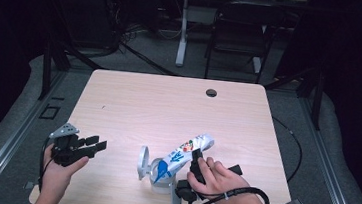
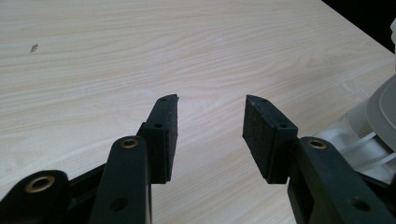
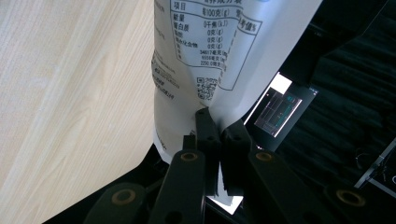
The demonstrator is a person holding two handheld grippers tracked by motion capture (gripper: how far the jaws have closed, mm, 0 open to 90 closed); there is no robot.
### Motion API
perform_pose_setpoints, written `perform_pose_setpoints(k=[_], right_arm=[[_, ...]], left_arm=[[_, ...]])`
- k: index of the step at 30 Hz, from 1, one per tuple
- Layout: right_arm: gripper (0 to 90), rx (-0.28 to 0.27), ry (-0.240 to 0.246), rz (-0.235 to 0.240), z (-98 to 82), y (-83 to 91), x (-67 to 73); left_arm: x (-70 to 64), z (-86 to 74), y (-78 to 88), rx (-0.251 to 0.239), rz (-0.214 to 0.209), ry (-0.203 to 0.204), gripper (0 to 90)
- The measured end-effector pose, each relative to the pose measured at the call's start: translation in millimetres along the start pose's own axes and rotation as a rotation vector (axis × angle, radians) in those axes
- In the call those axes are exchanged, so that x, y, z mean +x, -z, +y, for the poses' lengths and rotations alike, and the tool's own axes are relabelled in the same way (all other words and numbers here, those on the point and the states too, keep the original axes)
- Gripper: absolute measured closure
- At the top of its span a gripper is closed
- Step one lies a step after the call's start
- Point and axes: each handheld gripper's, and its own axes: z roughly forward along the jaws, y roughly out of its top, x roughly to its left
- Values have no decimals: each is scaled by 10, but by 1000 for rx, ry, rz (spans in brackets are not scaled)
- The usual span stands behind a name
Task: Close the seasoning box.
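The main risk here is a spill. The right gripper (image 1: 197, 156) pinches only the thin edge of a white refill pouch (image 1: 184, 152) printed in blue, and the pouch is tipped mouth-down into a clear jar (image 1: 161, 179) whose round lid (image 1: 142, 162) stands propped beside it. If the film slides out from between the pads, the pouch could drop across the jar and knock it over, or scatter its contents over the table (image 1: 143, 103). A twist of the wrist could also pull the mouth of the pouch off the jar's rim. What the pouch holds, and how much is left in it, cannot be told.

In the right gripper view the jaws are clenched on a fold of the pouch (image 3: 210, 56), whose back panel with its printed nutrition table rises directly above the pads (image 3: 205, 123); the grip sits at the raised end, far from the jar.

Taking the jar as landmark: the pouch leans up and away from it toward the table's right side, the lid stands just beside it on the left, and the left gripper (image 1: 95, 145) rests well to its left. The left gripper's (image 2: 210, 135) jaws are spread, with bare wood between them and the jar's pale edge (image 2: 369, 135) off to one side, so nothing steadies the jar.
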Motion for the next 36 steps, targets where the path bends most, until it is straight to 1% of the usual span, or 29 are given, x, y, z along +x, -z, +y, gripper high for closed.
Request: perform_pose_setpoints(k=[3, 4, 5, 7, 12, 13, 15, 16, 17, 18, 20, 23, 24, 25, 27, 29, 33, 36], right_arm=[[883, 1, 4, 1, 2, 3, -2], [884, 8, 13, 0, 6, 8, -5], [886, -3, 5, 6, 5, 4, -2], [889, -7, 5, 1, 6, 5, -1], [893, 0, 11, 1, 13, 20, -8], [894, 11, 21, 0, 12, 30, -17], [895, 6, 12, 9, 12, 32, -24], [896, 8, 17, 6, 13, 36, -25], [897, 15, 18, 16, 17, 42, -30], [897, -5, 2, 11, 12, 30, -26], [898, -12, -10, 19, 7, 29, -31], [898, -5, -21, 25, 7, 33, -28], [898, -14, -28, 25, 2, 27, -29], [898, -3, -33, 31, 4, 36, -29], [899, -8, -44, 32, 0, 33, -22], [899, -7, -44, 26, 0, 35, -21], [900, -7, -65, 32, -9, 39, -22], [900, -7, -63, 27, -10, 41, -18]], left_arm=[[3, -2, -1, 0, 0, 1, 554], [3, -1, 0, 2, 2, 2, 554], [3, -2, -1, 2, 2, 2, 554], [3, -3, -3, 2, 2, 2, 554], [2, -3, -4, 0, 0, 2, 554], [2, -3, -3, 1, 0, 2, 554], [2, -3, -2, 2, 2, 2, 554], [1, -3, -3, 2, 2, 1, 554], [3, -3, -4, 3, -2, 1, 554], [2, -3, -4, 4, -1, 1, 554], [2, -4, -6, 4, -1, 1, 554], [8, -8, -9, 7, 1, 1, 554], [12, -10, -11, 7, 1, 2, 554], [16, -12, -11, 8, 2, 3, 554], [19, -15, -14, 10, 2, 3, 554], [20, -17, -18, 12, 2, 4, 554], [18, -18, -20, 12, 2, 4, 554], [21, -20, -22, 13, 3, 5, 554]])
